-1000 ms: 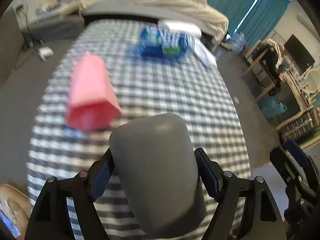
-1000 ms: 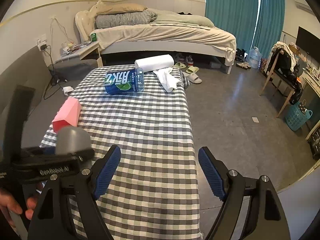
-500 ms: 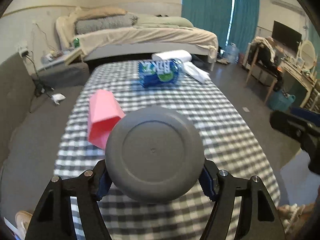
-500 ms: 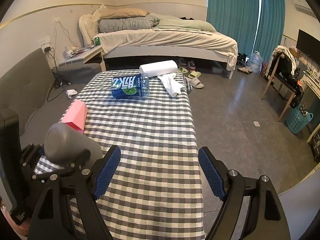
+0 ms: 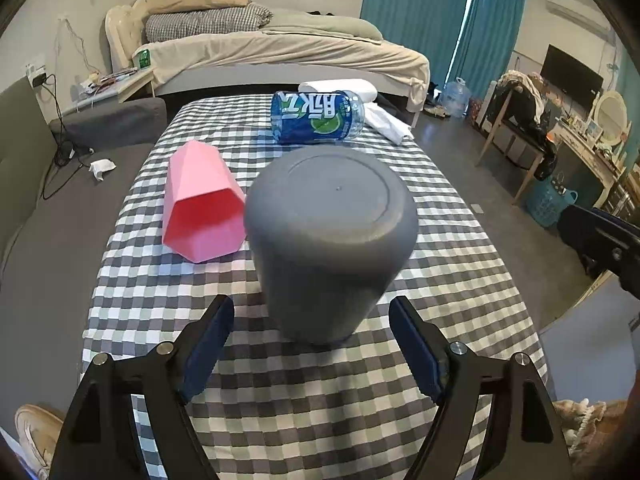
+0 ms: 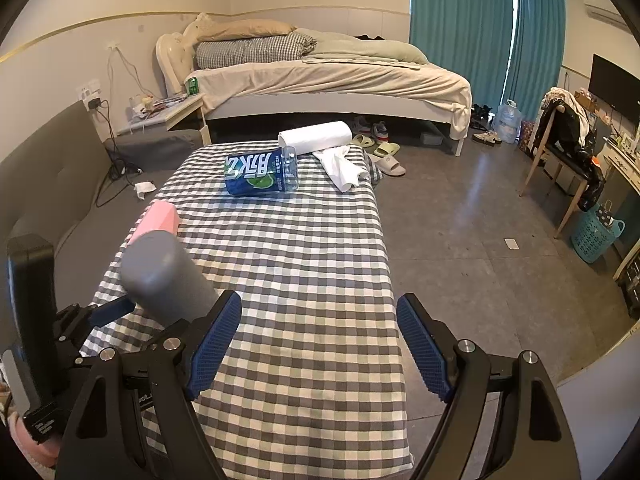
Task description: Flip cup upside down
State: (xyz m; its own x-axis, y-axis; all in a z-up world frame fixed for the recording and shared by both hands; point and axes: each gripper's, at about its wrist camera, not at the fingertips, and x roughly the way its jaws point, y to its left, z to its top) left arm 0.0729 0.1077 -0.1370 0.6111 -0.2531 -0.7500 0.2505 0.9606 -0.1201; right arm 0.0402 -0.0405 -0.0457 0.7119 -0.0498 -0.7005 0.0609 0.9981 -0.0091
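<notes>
Beside the pink cup (image 5: pixel 202 208), the grey cup (image 5: pixel 330 236) now stands base-up, seemingly rim on the cloth (image 5: pixel 320 392); left gripper (image 5: pixel 310 344) has released, jaws apart; flip looks done. Right gripper (image 6: pixel 320 344) idles, jaws apart.

The matte grey cup (image 5: pixel 330 240) stands upside down on the checkered surface (image 5: pixel 440 280), its flat, ringed base facing up and its mouth down against the cloth.

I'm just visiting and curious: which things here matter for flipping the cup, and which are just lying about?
Part of the job:
grey cup, standing bottom-up
left gripper, jaws open

Just lying about:
pink cup
blue bottle
paper roll
white cloth
</notes>
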